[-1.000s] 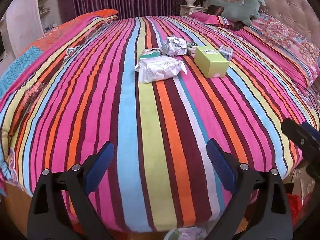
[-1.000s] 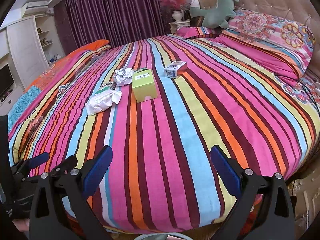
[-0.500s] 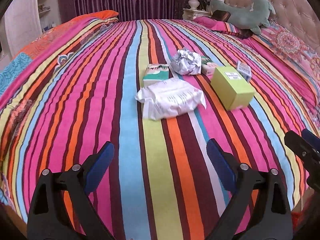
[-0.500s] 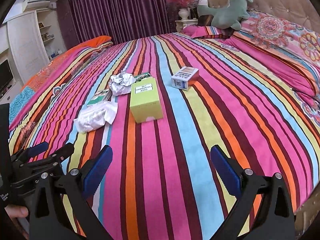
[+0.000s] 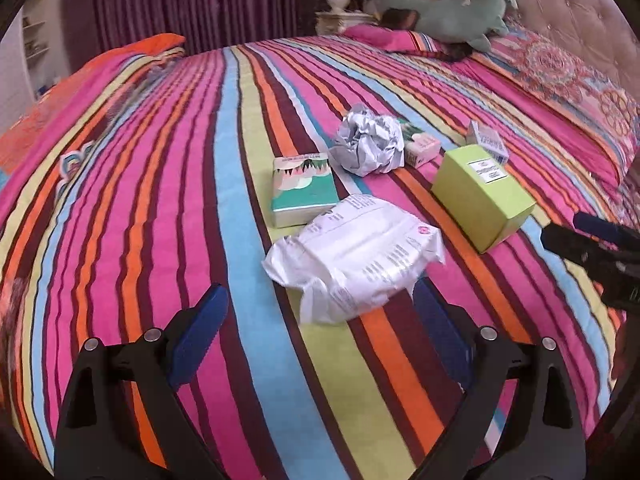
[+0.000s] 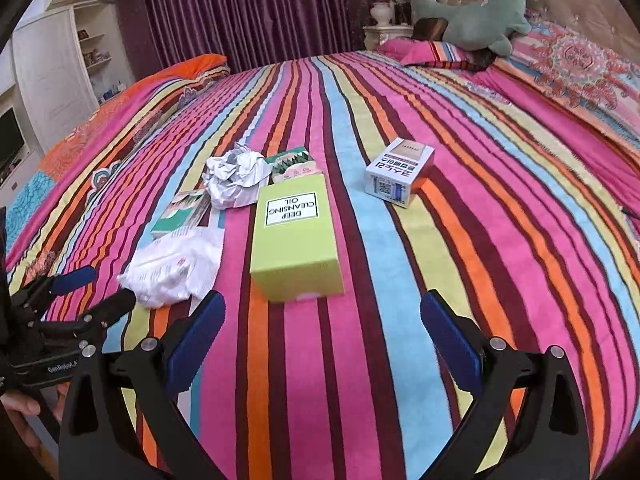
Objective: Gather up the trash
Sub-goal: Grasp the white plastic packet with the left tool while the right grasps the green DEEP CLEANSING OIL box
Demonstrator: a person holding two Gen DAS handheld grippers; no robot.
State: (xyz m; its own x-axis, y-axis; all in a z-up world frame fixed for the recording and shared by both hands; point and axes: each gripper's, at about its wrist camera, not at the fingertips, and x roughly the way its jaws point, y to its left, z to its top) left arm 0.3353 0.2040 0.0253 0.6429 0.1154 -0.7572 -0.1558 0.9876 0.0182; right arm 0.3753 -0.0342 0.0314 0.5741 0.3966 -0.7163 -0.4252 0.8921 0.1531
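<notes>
Green box (image 6: 297, 248) shut, contents hidden; both grippers' jaws wide, empty.

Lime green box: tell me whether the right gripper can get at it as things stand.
Probably yes. The right gripper is open, and the lime green box lies just ahead of it on the striped bedspread, with nothing between. The white plastic wrapper lies off to the box's left.

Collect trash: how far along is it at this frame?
Nothing looks collected. Both the left gripper and right gripper are open and empty. The white wrapper, crumpled paper, green box and small white box lie on the bed.
</notes>
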